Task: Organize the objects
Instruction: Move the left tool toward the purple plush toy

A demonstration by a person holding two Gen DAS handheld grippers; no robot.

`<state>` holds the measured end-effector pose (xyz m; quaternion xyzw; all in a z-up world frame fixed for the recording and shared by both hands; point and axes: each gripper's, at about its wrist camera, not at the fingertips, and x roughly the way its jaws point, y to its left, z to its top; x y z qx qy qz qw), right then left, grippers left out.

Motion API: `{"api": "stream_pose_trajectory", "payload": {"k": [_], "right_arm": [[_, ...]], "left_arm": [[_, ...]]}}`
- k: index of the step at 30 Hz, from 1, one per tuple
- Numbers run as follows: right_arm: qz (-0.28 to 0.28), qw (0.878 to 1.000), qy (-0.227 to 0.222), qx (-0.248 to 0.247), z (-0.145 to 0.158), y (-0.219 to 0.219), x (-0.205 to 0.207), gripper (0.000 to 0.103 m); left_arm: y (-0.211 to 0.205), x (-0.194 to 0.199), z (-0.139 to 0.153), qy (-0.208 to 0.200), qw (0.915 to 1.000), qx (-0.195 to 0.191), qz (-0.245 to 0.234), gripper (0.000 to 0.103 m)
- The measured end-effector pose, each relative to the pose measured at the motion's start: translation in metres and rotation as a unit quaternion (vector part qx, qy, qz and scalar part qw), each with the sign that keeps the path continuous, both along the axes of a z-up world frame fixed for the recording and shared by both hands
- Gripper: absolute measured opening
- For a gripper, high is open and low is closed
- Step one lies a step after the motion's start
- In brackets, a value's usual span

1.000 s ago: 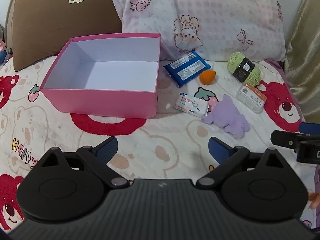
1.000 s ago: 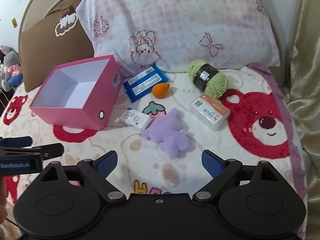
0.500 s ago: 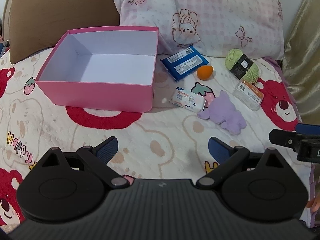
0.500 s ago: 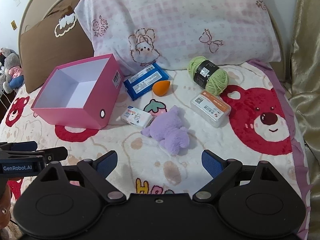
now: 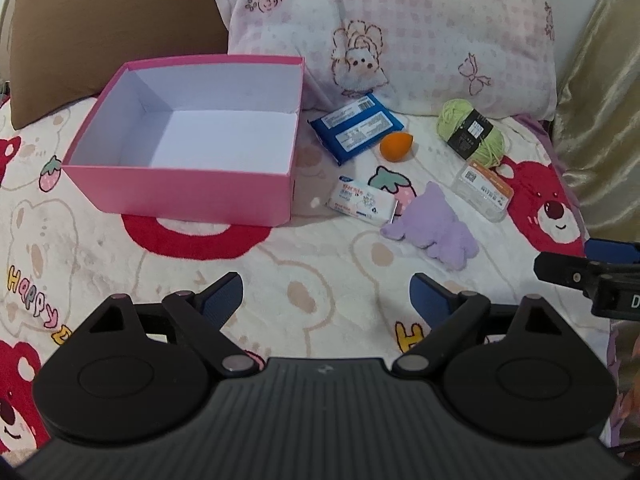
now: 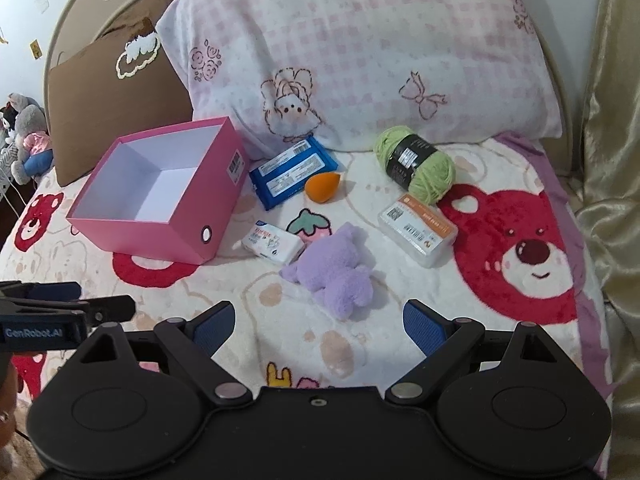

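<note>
An empty pink box point(image 5: 180, 196) point(image 6: 160, 236) stands on the bed at the left. To its right lie a blue packet point(image 5: 356, 128) point(image 6: 294, 172), an orange egg-shaped sponge point(image 5: 396, 145) point(image 6: 322, 187), a green yarn ball point(image 5: 472, 133) point(image 6: 416, 164), a clear case with an orange label point(image 5: 482, 190) point(image 6: 418, 228), a white tissue pack point(image 5: 360, 200) point(image 6: 274, 242) and a purple plush toy point(image 5: 436, 228) point(image 6: 336, 276). My left gripper point(image 5: 326, 300) and right gripper point(image 6: 318, 324) are both open and empty, held above the blanket in front of the objects.
A pink checked pillow point(image 6: 360, 52) and a brown pillow point(image 5: 112, 28) lean at the bed's head. A gold curtain point(image 6: 612, 160) hangs on the right. Stuffed toys point(image 6: 24, 136) sit beyond the bed's left edge.
Both grippers have drifted slightly; the objects shift a little in each view. Nothing was grasped or moved.
</note>
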<state>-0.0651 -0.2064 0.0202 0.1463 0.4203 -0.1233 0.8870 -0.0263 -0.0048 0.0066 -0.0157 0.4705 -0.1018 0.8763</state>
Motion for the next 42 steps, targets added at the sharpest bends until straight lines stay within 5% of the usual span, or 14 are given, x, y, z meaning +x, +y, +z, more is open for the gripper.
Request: {"api": "stream_pose_trajectory", "payload": {"k": [17, 22, 26, 36, 42], "right_arm": [[0.086, 0.996, -0.027, -0.008, 0.009, -0.016, 0.02, 0.094], [0.135, 0.99, 0.007, -0.045, -0.013, -0.016, 0.033, 0.093], [0.137, 0.989, -0.04, -0.027, -0.028, -0.024, 0.03, 0.093], [0.161, 0.984, -0.059, -0.052, -0.065, -0.033, 0.035, 0.093], [0.221, 0.967, -0.066, -0.109, -0.076, -0.027, 0.038, 0.093]], "left_arm": [[-0.03, 0.04, 0.02, 0.03, 0.9976, -0.055, -0.03, 0.091], [-0.045, 0.057, 0.006, 0.019, 0.9985, -0.05, -0.006, 0.091], [-0.058, 0.07, -0.014, 0.026, 0.9981, -0.056, -0.007, 0.091], [-0.088, 0.084, -0.054, 0.055, 0.995, -0.076, -0.034, 0.091], [-0.092, 0.092, -0.081, 0.074, 0.9912, -0.104, -0.035, 0.091]]}}
